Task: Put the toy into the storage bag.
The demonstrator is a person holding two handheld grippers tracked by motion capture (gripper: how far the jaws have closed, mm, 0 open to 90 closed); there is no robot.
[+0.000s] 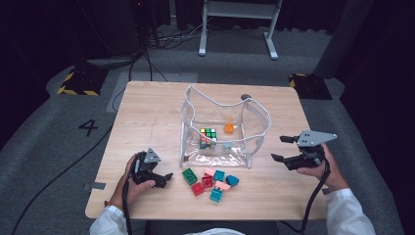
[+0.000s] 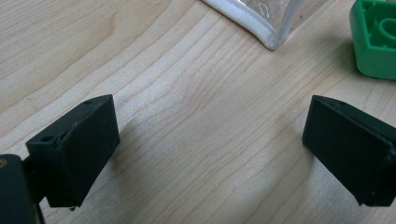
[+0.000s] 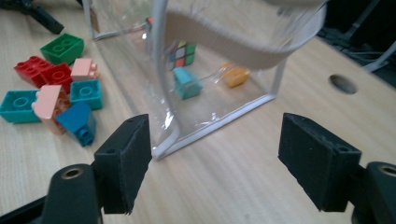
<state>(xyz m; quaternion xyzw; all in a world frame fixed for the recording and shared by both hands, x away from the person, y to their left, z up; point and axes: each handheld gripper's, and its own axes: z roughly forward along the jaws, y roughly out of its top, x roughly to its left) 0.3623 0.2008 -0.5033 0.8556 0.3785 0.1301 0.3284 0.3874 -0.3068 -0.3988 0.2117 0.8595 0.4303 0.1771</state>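
Green block [image 1: 189, 176] is lying at three o'clock of the left gripper [image 1: 166, 178], gaping wide, empty; right gripper [image 1: 282, 148] is gaping wide, empty, by the clear pouch [image 1: 254, 142]

My table [image 1: 147, 117] is pale wood with a fine, matt grain, and on it the bag [image 1: 254, 125] is clear, glossy plastic film that catches the light, edged with smooth white piping and a beige cloth strap [image 3: 224, 42]. Just in front of the bag, the building bricks [image 1: 210, 181] look like hard, smooth plastic with a slight sheen, the green brick [image 2: 376, 39] glossiest, as does the puzzle cube [image 1: 208, 134] inside the bag. The jaws of my left gripper [image 2: 210, 149] and right gripper [image 3: 215, 163] are matt black plastic, faintly rough.
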